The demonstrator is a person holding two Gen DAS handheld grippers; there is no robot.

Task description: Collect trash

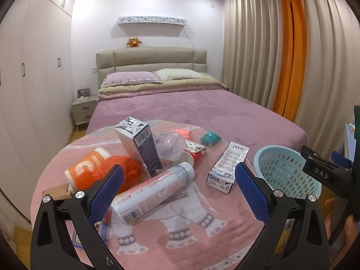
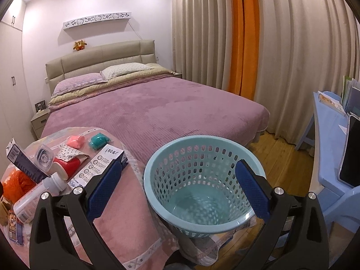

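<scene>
Trash lies in a heap on a pink elephant blanket (image 1: 180,229) at the foot of the bed. A white bottle (image 1: 155,189) lies on its side just ahead of my left gripper (image 1: 180,189), which is open and holds nothing. Behind it are a dark carton (image 1: 139,144), an orange bottle (image 1: 87,171), a clear plastic container (image 1: 171,146) and a red cup (image 1: 194,157). A white carton (image 1: 227,166) lies to the right. My right gripper (image 2: 177,180) is open above the empty light-blue basket (image 2: 148,168), with the white carton (image 2: 99,164) at its left finger.
The basket (image 1: 285,173) stands at the blanket's right corner, near the bed's edge. A teal wad (image 2: 99,141) and a pink wad (image 2: 75,140) lie farther back. A blue desk (image 2: 333,139) and chair stand to the right over wooden floor (image 2: 276,153). Curtains hang behind.
</scene>
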